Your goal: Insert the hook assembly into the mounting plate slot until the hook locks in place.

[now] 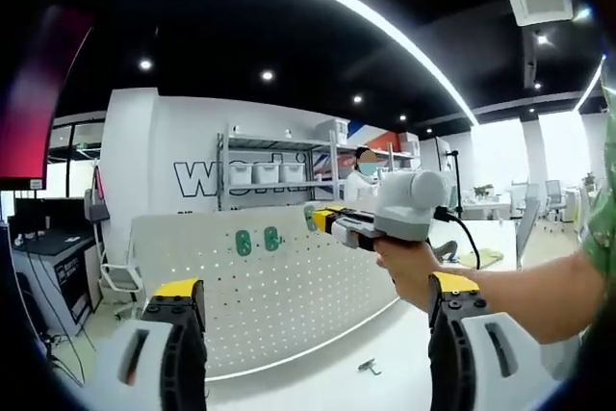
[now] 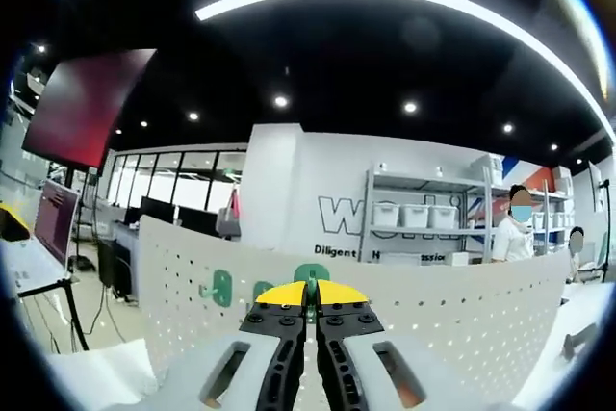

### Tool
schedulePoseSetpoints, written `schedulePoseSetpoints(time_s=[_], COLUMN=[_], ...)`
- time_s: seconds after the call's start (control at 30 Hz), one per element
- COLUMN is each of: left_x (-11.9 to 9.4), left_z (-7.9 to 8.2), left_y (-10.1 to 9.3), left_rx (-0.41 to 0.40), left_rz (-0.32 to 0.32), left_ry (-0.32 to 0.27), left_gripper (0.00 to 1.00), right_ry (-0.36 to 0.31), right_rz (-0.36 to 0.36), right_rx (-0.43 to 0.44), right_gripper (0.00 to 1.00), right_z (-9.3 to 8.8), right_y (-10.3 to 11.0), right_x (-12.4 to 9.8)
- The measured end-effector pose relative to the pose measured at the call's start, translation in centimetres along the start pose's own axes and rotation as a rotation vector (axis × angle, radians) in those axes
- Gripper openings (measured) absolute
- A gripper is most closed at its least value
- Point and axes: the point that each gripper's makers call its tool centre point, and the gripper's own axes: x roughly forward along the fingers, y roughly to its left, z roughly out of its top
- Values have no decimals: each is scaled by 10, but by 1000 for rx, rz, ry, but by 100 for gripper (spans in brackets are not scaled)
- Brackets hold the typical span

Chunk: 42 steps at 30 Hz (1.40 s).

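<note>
Left gripper view: set back from the white pegboard (image 1: 289, 286), low over the table (image 1: 318, 372), facing it from the front with the right gripper (image 1: 322, 218) entering from the right. Right gripper view: close to the pegboard (image 2: 433, 324), facing its front. Shared: pegboard, green hooks (image 1: 257, 241) (image 2: 222, 288), shelving (image 1: 279, 172) (image 2: 423, 223).

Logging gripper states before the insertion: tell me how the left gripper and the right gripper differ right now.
The left gripper's jaws stand wide apart, empty; the right gripper's jaws are closed on a green hook. The left gripper sits back from the white pegboard; the right gripper is held close to it. Both have black jaws with yellow tips.
</note>
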Motion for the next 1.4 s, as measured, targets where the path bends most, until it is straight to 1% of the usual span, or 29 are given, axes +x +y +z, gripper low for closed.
schedulePoseSetpoints(time_s=[0.23,0.43,0.63,1.03,1.4], left_x=[4,7,11,16,17], left_z=[-6,-13,-17,-25,-29], left_y=[4,9,9,12,13], left_rx=[-7,-19,-24,-36,-46], left_rz=[-8,-11,-23,-34,-40], left_ry=[11,23,33,48,56], left_gripper=[98,97,96,95,94], right_ry=[4,0,2,-19,-36], right_rz=[-26,-38,-50,-55,-61], right_rx=[36,44,57,54,43], right_gripper=[1,1,1,1,0], right_z=[-10,-15,-21,-23,-23], right_y=[-3,-4,-6,-5,-3], right_x=[15,21,26,31,31])
